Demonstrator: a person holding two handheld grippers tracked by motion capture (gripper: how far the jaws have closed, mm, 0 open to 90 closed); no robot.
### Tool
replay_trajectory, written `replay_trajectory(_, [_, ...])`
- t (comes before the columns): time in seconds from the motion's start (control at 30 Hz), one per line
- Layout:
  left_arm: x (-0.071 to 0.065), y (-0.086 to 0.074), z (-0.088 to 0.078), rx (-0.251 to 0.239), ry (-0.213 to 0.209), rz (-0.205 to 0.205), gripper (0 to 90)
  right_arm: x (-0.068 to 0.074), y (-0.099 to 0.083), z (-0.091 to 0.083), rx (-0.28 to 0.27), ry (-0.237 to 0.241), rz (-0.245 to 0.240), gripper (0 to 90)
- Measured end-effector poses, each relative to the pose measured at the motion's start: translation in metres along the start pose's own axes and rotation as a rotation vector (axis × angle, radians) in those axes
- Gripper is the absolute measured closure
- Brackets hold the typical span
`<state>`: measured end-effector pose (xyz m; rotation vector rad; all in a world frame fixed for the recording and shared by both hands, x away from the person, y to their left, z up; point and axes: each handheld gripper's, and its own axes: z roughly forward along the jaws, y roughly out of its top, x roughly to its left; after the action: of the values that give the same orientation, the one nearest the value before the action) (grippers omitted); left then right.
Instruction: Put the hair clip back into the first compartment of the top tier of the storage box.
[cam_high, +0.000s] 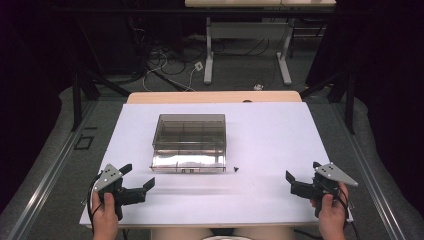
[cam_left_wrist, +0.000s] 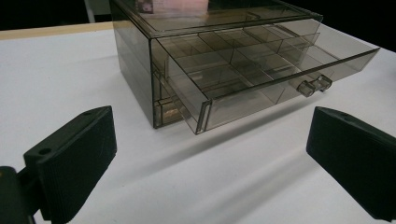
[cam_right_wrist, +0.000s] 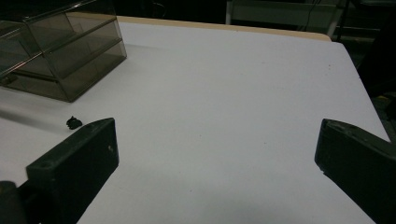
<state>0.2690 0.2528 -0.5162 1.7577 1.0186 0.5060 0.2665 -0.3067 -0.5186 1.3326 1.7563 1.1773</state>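
The white worktop (cam_high: 260, 200) lies broad and mostly bare, which leaves both hands free room on either side of its load. At its centre, toward twelve o'clock from the person, stands a smoky clear plastic drawer organizer (cam_high: 189, 142), its top drawer (cam_left_wrist: 261, 70) pulled out toward the person so that the empty divided compartments lie open from above; the little twin knob (cam_left_wrist: 314, 85) faces six o'clock, handy for a pinch. The left tongs (cam_high: 135, 186) rest at about seven o'clock, released with the jaws wide apart and aimed at the drawer front, likely waiting to steady or push it. The right tongs (cam_high: 300, 181) sit at five o'clock, likewise released and grasping nothing. A tiny black part (cam_high: 236, 169), perhaps a screw, lies just beside the organizer's right front corner, probably meant for a compartment.
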Motion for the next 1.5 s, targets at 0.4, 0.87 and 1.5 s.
replay_trajectory(0.4, [0.0,0.0,-0.002,-0.003,0.003,-0.004,1.9,0.017,0.0,0.006,0.015,0.02,-0.073,0.0])
replay_trajectory(0.87, [0.0,-0.001,-0.004,-0.01,0.003,-0.015,1.9,0.037,0.0,0.019,0.058,0.04,-0.126,7.7])
replay_trajectory(1.5, [0.001,-0.003,-0.003,-0.008,0.006,-0.032,1.9,0.06,0.016,0.037,0.076,0.164,-0.165,23.5])
